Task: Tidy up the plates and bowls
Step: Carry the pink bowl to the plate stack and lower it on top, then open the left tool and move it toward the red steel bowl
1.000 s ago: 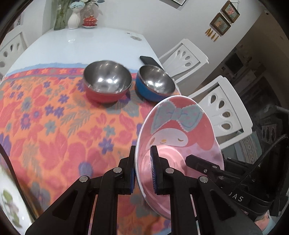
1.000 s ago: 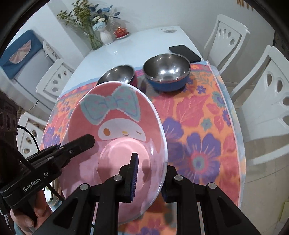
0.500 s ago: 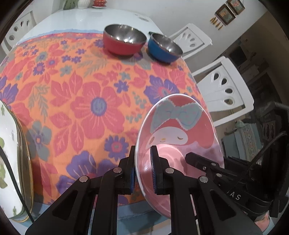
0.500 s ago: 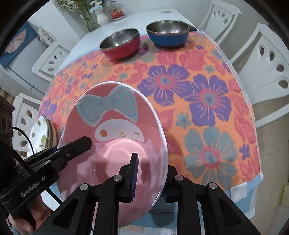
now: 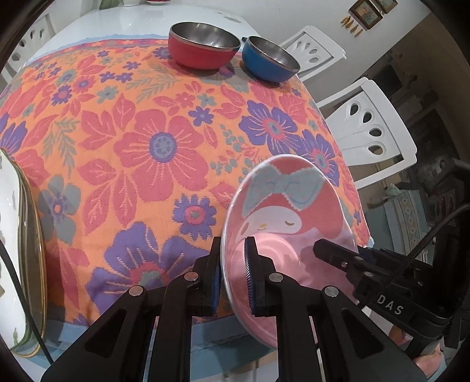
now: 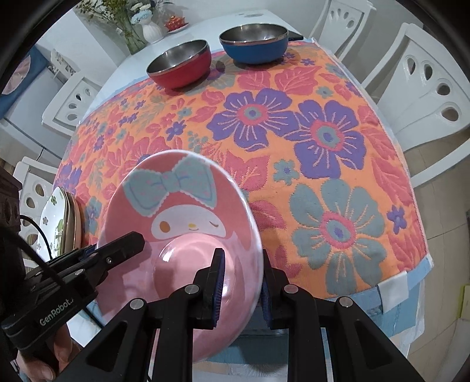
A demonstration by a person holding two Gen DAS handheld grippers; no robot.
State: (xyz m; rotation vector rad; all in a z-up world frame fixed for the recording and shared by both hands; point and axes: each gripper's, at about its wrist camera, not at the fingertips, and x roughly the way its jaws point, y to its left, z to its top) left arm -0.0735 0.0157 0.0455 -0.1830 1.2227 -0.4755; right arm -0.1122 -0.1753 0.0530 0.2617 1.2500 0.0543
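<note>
A pink cartoon bowl [image 5: 289, 211] with a blue bow picture is held in the air over the table's near edge by both grippers. My left gripper [image 5: 233, 273] is shut on its left rim. My right gripper [image 6: 242, 282] is shut on its right rim; the bowl [image 6: 182, 211] fills the lower left of that view. A red steel-lined bowl [image 5: 202, 47] and a blue one [image 5: 268, 60] stand side by side at the far end of the floral cloth. A stack of plates [image 5: 17, 249] lies at the left edge, also seen in the right wrist view [image 6: 63, 217].
The orange floral tablecloth [image 5: 152, 141] covers the near half of a white table [image 5: 88, 26]. White chairs [image 5: 373, 126] stand along the right side and more at the left [image 6: 69, 100]. A flower vase [image 6: 149, 31] stands at the far end.
Both grippers have pulled back from the far bowls toward the near table edge with the pink bowl held between them. The plate stack came into view at the left.
</note>
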